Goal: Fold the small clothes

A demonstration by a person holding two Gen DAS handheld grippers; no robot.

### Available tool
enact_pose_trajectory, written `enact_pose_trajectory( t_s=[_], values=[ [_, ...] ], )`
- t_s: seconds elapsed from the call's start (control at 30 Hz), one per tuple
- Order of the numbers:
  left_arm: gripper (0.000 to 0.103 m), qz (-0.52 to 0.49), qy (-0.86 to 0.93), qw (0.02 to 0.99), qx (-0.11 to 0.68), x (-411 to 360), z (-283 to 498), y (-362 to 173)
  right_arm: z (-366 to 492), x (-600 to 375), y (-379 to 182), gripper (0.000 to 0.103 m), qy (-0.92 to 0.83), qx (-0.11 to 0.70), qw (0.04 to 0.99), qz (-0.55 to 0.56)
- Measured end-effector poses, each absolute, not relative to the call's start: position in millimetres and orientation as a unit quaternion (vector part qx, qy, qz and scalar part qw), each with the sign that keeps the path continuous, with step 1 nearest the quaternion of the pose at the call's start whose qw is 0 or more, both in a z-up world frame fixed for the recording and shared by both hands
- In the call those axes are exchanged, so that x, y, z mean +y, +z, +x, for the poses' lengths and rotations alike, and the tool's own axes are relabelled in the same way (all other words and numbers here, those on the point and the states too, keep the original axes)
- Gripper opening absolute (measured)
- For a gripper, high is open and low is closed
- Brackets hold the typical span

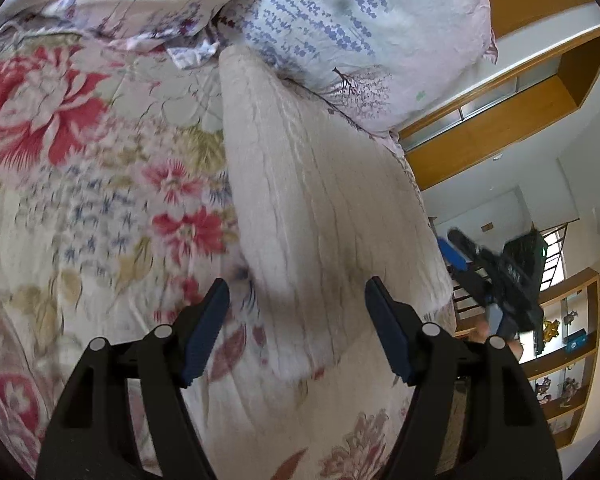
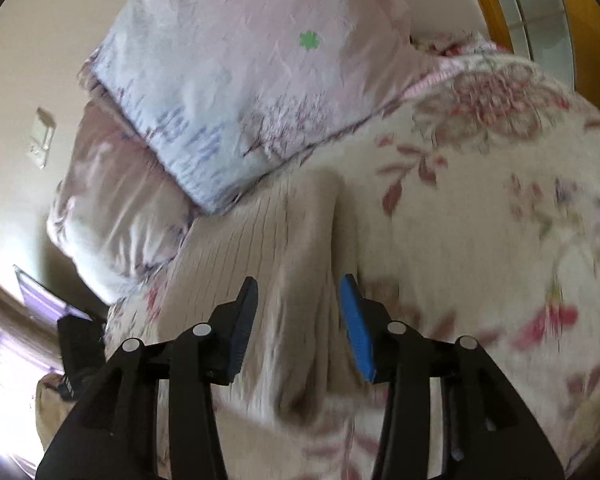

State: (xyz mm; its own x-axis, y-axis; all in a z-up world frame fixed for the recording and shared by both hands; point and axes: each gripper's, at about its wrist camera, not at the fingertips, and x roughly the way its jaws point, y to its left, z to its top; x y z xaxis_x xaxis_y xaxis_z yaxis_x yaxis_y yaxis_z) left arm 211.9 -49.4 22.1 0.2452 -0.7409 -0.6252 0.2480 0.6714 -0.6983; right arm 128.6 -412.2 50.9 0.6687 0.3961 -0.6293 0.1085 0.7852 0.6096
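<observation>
Garment [image 1: 316,216], a beige ribbed knit, lies at frame centre on the floral bedspread [image 1: 80,208], its upper end touching the pillow [image 1: 340,20]. Left gripper [image 1: 298,308] hovers over its lower edge, jaws wide apart. Right gripper [image 2: 298,312] also has its jaws apart, a raised fold of the knit between them; the blur hides any contact.

Soft daylight, strong fisheye bend, and motion blur in both views.

Daylight fills the room; in the right wrist view a window [image 2: 4,344] low at the left burns out to white glare. The floral bedspread [image 1: 80,184] smears with motion blur, worse in the right wrist view, where the pillow [image 2: 228,92] above it is soft too. A faint shadow sits on the cream knit garment [image 1: 320,200] near the left gripper [image 1: 296,292]. Dark vignette rings every corner, and the shelves [image 1: 512,120] right of the garment curve.
</observation>
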Motion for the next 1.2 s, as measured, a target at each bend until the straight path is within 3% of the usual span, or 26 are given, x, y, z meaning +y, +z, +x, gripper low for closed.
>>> enact_pose_trajectory(
  t_s=[0.27,0.33,0.4,0.43,0.53,0.6,0.7,0.8,0.9,1.03,1.07,1.17,1.2],
  values=[
    [0.050,-0.236,-0.323,0.749,0.528,-53.2,196.5,15.5,98.7,-392.8,46.0,0.044,0.112,0.400,0.858,0.301],
    [0.044,-0.235,-0.321,0.748,0.531,-54.8,195.3,12.4,100.4,-384.6,41.6,0.035,0.117,0.408,0.859,0.286],
    [0.036,-0.239,-0.320,0.745,0.534,-55.3,195.2,8.8,101.9,-377.7,39.4,0.014,0.123,0.412,0.861,0.272],
    [0.027,-0.239,-0.322,0.744,0.535,-55.6,195.2,7.4,101.8,-375.1,42.4,0.013,0.119,0.407,0.867,0.260],
    [0.018,-0.234,-0.325,0.748,0.529,-55.3,192.7,10.3,92.5,-375.4,67.0,0.010,0.105,0.361,0.896,0.236],
    [0.017,-0.229,-0.331,0.753,0.520,-54.6,188.7,13.8,84.0,-378.3,82.3,0.009,0.089,0.336,0.911,0.223],
    [0.016,-0.219,-0.333,0.757,0.518,-53.3,182.3,12.5,87.4,-379.0,69.7,0.009,0.056,0.372,0.907,0.190],
    [0.015,-0.205,-0.329,0.761,0.520,-52.0,178.9,4.6,96.5,-384.8,32.3,0.009,0.027,0.426,0.883,0.193],
    [0.019,-0.200,-0.328,0.760,0.524,-49.7,179.1,1.5,98.4,-393.7,24.1,0.009,0.037,0.425,0.875,0.231],
    [0.038,-0.178,-0.324,0.772,0.517,-48.7,177.4,9.2,99.3,-396.8,31.9,0.012,0.068,0.427,0.865,0.255],
    [0.047,-0.178,-0.325,0.776,0.511,-48.0,177.9,11.5,100.1,-402.9,36.6,0.018,0.085,0.416,0.860,0.284],
    [0.060,-0.194,-0.327,0.781,0.496,-43.6,185.9,16.8,106.7,-415.3,45.5,0.049,0.090,0.384,0.859,0.326],
    [0.062,-0.202,-0.323,0.780,0.496,-42.0,190.8,16.9,115.5,-420.9,46.4,0.050,0.090,0.378,0.857,0.339]
  ],
)
